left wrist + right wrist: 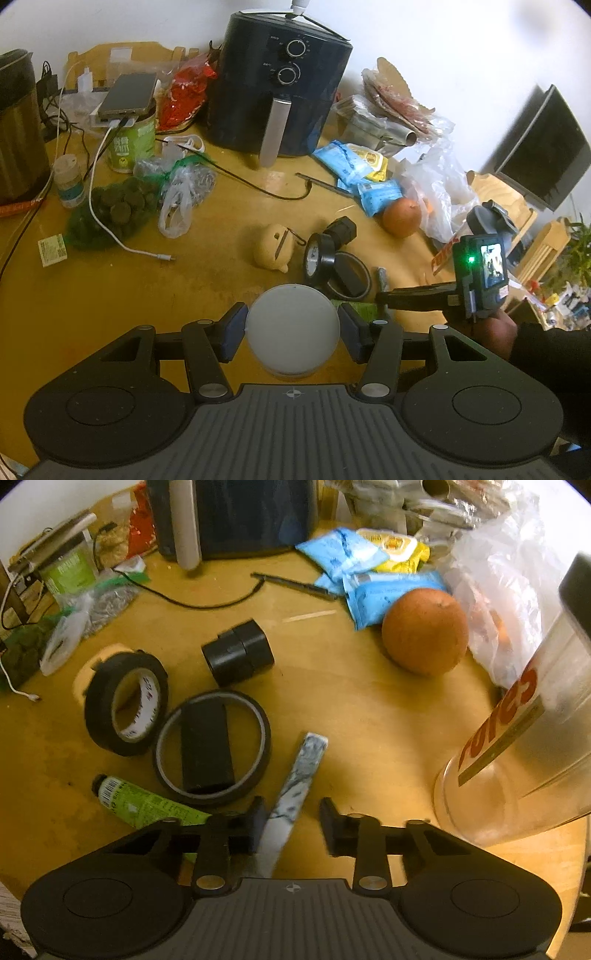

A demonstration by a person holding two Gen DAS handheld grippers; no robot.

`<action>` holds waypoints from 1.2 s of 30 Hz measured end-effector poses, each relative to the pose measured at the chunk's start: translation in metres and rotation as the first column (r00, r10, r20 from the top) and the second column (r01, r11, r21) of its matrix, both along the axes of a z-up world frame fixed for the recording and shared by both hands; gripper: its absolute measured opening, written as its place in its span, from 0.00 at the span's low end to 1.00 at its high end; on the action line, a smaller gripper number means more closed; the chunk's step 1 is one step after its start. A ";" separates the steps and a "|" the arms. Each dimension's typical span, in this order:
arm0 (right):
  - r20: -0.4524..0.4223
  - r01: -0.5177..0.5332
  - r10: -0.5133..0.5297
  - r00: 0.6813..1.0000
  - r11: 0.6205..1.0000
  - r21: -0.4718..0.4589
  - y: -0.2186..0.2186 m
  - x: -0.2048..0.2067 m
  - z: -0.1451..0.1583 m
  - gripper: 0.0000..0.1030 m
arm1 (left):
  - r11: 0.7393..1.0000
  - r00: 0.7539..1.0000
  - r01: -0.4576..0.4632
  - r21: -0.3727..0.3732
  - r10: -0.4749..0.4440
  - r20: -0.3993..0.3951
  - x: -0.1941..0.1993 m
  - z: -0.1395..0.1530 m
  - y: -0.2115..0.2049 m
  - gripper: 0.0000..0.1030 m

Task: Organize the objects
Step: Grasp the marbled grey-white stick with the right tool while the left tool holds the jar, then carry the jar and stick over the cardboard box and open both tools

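In the left wrist view, my left gripper [291,332] has its jaws on either side of a white round-lidded jar [292,328]; the pads sit at its sides and whether they press it is unclear. My right gripper [291,825] is open, low over the wooden table [369,716], straddling a flat marbled grey stick [295,786] that lies against its left finger [256,821]. It also shows in the left wrist view [384,295]. Close by lie a green tube [144,805], a black tape roll [125,701], a thin tape ring [212,746] around a black block, and a black cylinder [238,657].
An orange [424,631], blue snack packets [373,590] and a plastic bag [509,590] lie far right. A clear plastic cup [524,746] stands at right. A dark air fryer [277,88], a green can [133,140], cables and a bag of dark balls [118,206] crowd the back.
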State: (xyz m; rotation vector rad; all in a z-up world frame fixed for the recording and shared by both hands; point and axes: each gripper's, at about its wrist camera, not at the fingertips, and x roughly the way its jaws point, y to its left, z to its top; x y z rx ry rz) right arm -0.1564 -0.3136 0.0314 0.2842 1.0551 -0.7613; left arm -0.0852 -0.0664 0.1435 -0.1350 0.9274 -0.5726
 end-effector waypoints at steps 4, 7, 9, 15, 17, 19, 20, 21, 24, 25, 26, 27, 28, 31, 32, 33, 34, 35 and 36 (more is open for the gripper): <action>0.009 0.003 -0.003 1.000 1.000 -0.002 -0.003 -0.004 0.001 0.17 | 1.000 1.000 -0.006 -0.004 0.006 -0.011 -0.001 -0.003 -0.001 0.51; 0.004 0.001 -0.001 1.000 1.000 -0.005 -0.004 -0.007 0.002 0.16 | 1.000 1.000 -0.007 -0.007 0.007 -0.016 -0.001 -0.005 -0.002 0.51; 0.005 0.007 -0.007 1.000 1.000 0.005 -0.006 -0.010 0.003 0.16 | 1.000 1.000 -0.004 -0.009 0.003 -0.015 0.000 -0.005 -0.002 0.51; 0.038 -0.006 0.005 0.999 1.000 0.025 0.003 -0.022 0.018 0.16 | 1.000 1.000 0.006 -0.012 -0.006 -0.012 0.000 -0.004 -0.005 0.51; 0.047 -0.008 0.007 0.999 0.999 0.032 0.007 -0.026 0.023 0.16 | 1.000 1.000 0.013 -0.011 -0.014 -0.010 0.000 -0.004 -0.006 0.51; 0.061 -0.003 0.000 0.998 0.999 0.039 0.009 -0.031 0.029 0.16 | 1.000 1.000 0.020 -0.011 -0.020 -0.009 -0.001 -0.004 -0.007 0.51; 0.071 0.002 -0.006 0.997 0.999 0.045 0.011 -0.033 0.033 0.16 | 1.000 1.000 0.023 -0.012 -0.023 -0.009 -0.001 -0.003 -0.007 0.51; 0.079 0.006 -0.010 0.997 0.999 0.047 0.012 -0.035 0.036 0.16 | 1.000 1.000 0.026 -0.012 -0.026 -0.008 -0.001 -0.003 -0.007 0.51; 0.104 0.013 -0.018 0.994 0.999 0.053 0.016 -0.041 0.046 0.16 | 0.999 0.999 0.034 -0.014 -0.034 -0.003 -0.002 -0.002 -0.008 0.51; 0.111 0.014 -0.020 0.994 0.998 0.054 0.018 -0.042 0.050 0.16 | 0.999 0.999 0.037 -0.015 -0.037 -0.001 -0.003 -0.001 -0.008 0.51; 0.119 0.015 -0.021 0.993 0.998 0.054 0.019 -0.044 0.053 0.16 | 0.999 0.999 0.039 -0.015 -0.039 0.001 -0.004 -0.001 -0.008 0.51; 0.127 0.017 -0.024 0.992 0.998 0.055 0.021 -0.046 0.057 0.16 | 0.999 0.999 0.042 -0.016 -0.042 0.002 -0.005 0.000 -0.008 0.51; 0.136 0.019 -0.027 0.990 0.998 0.056 0.023 -0.047 0.060 0.16 | 0.999 0.999 0.044 -0.017 -0.044 0.003 -0.005 0.001 -0.008 0.51; 0.163 0.027 -0.035 0.986 0.998 0.052 0.029 -0.052 0.070 0.16 | 0.999 0.999 0.051 -0.016 -0.051 0.008 -0.008 0.002 -0.007 0.51; 0.173 0.029 -0.038 0.984 0.998 0.052 0.031 -0.054 0.074 0.16 | 0.998 0.999 0.053 -0.016 -0.053 0.010 -0.009 0.003 -0.006 0.51; 0.182 0.032 -0.041 0.982 0.998 0.053 0.034 -0.056 0.077 0.16 | 0.998 0.999 0.053 -0.016 -0.053 0.011 -0.010 0.003 -0.005 0.51; 0.192 0.034 -0.044 0.981 0.998 0.054 0.036 -0.057 0.080 0.16 | 0.998 0.998 0.054 -0.015 -0.054 0.012 -0.011 0.004 -0.004 0.51; 0.200 0.035 -0.046 0.979 0.998 0.056 0.038 -0.058 0.083 0.16 | 0.998 0.998 0.055 -0.014 -0.055 0.014 -0.012 0.004 -0.003 0.51; 0.210 0.036 -0.048 0.977 0.998 0.058 0.041 -0.059 0.086 0.16 | 0.998 0.998 0.056 -0.013 -0.056 0.016 -0.013 0.004 -0.002 0.51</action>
